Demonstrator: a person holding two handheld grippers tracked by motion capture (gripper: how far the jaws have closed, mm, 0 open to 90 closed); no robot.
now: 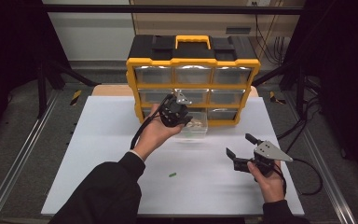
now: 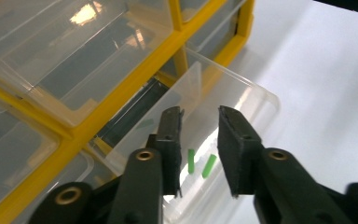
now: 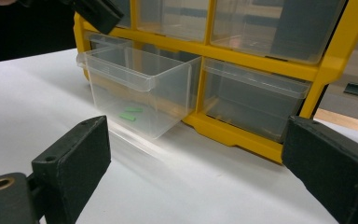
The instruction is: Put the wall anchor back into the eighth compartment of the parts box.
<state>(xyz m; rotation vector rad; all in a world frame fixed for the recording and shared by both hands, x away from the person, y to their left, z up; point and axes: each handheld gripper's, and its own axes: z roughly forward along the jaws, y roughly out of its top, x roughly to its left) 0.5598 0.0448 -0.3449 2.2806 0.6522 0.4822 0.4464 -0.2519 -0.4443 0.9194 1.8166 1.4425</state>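
Over the pulled-out clear drawer (image 1: 196, 127) at the far-middle of the white board (image 1: 98, 154), I hold the left gripper (image 2: 199, 147) with its jaws parted and nothing between them; two green pieces (image 2: 200, 163) lie on the drawer floor straight beneath. I judge it's out to take parts. One green piece (image 1: 172, 175) waits near the front edge. My right gripper (image 1: 240, 145) hovers wide open, well apart.

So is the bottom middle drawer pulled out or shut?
Pulled out: the clear drawer juts from the yellow cabinet over the table, with two green pieces inside.
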